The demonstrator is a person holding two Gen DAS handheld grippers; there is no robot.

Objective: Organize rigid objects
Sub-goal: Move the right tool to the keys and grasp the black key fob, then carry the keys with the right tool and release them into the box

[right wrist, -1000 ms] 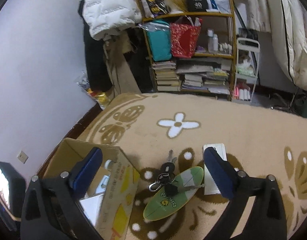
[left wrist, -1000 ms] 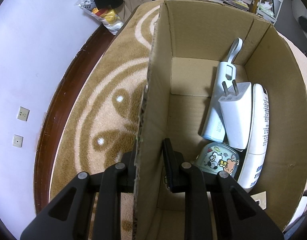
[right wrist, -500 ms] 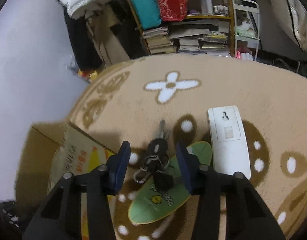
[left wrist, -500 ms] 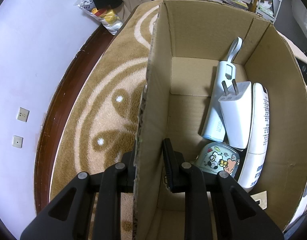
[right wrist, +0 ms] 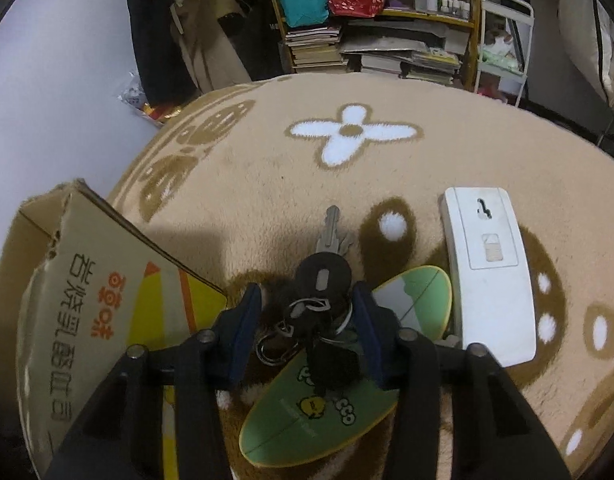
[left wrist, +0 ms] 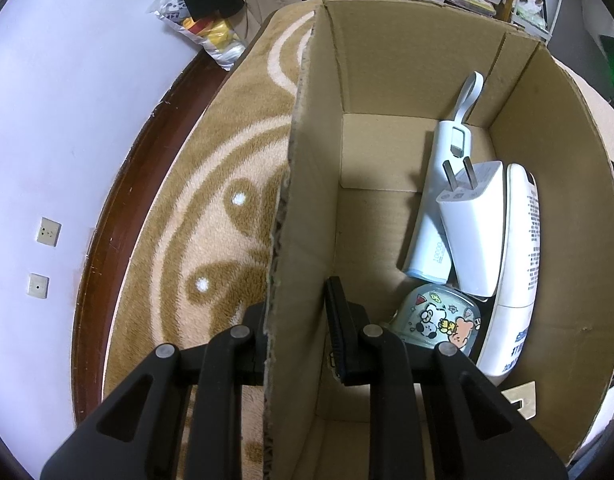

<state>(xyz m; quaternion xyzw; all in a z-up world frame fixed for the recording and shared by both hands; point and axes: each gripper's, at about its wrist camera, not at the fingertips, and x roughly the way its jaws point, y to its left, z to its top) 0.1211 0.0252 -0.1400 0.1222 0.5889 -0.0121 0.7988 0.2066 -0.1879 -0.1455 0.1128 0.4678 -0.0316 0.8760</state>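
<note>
My left gripper [left wrist: 295,304] is shut on the left wall of the open cardboard box [left wrist: 303,200], one finger outside and one inside. The box holds a white power bank [left wrist: 439,208], a white plug charger [left wrist: 471,232], a white bottle [left wrist: 519,260] and a small case with cartoon stickers [left wrist: 439,320]. In the right wrist view, a bunch of keys [right wrist: 323,280] with a black fob lies on the rug, partly on a green oval card [right wrist: 319,412]. My right gripper [right wrist: 307,304] straddles the keys, its jaws closing, blue pads close on either side.
A flat white device [right wrist: 491,272] lies on the tan patterned rug [right wrist: 347,160] right of the keys. The box's printed side [right wrist: 87,280] stands just left of my right gripper. A crowded bookshelf [right wrist: 379,40] and hanging clothes line the far wall.
My right gripper came down over the keys and its jaws narrowed from wide apart to close around them. The left gripper and the box have not moved.
</note>
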